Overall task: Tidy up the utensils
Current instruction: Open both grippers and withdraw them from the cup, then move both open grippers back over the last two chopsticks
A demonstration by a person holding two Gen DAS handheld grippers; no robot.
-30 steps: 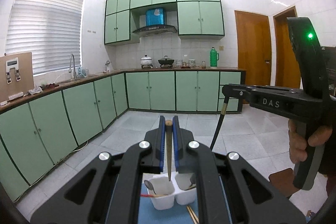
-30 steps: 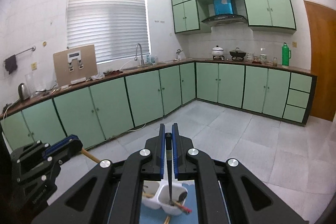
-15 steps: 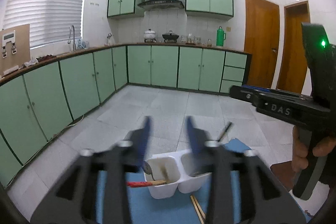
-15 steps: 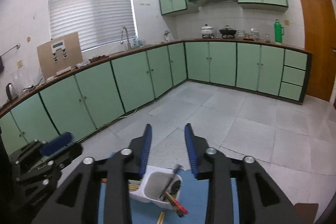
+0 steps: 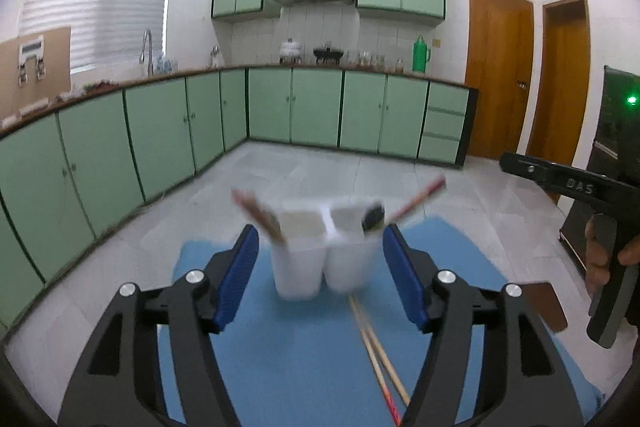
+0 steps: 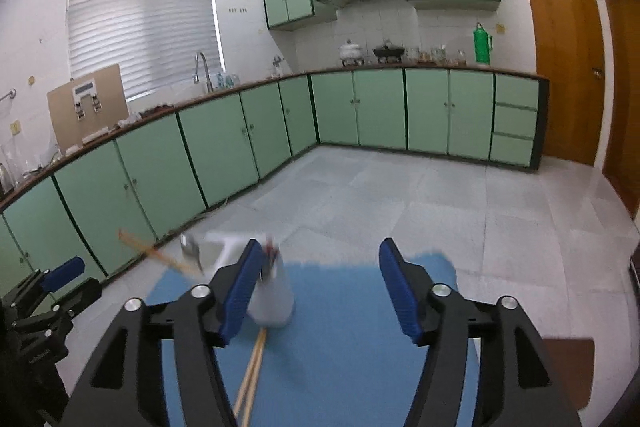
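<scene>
Left wrist view, blurred white holder (image 5: pixel 326 251), both tools (image 5: pixel 326 277) (image 6: pixel 320 287) spread, empty.

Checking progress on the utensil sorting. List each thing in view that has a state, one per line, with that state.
Left gripper: open, empty.
Right gripper: open, empty.
White holder: upright on the blue mat, two compartments.
Left compartment: holds chopsticks leaning left.
Right compartment: holds a chopstick leaning right and a dark utensil.
Loose chopsticks: lying flat on the mat, not yet sorted.
Doors: shut.
</scene>
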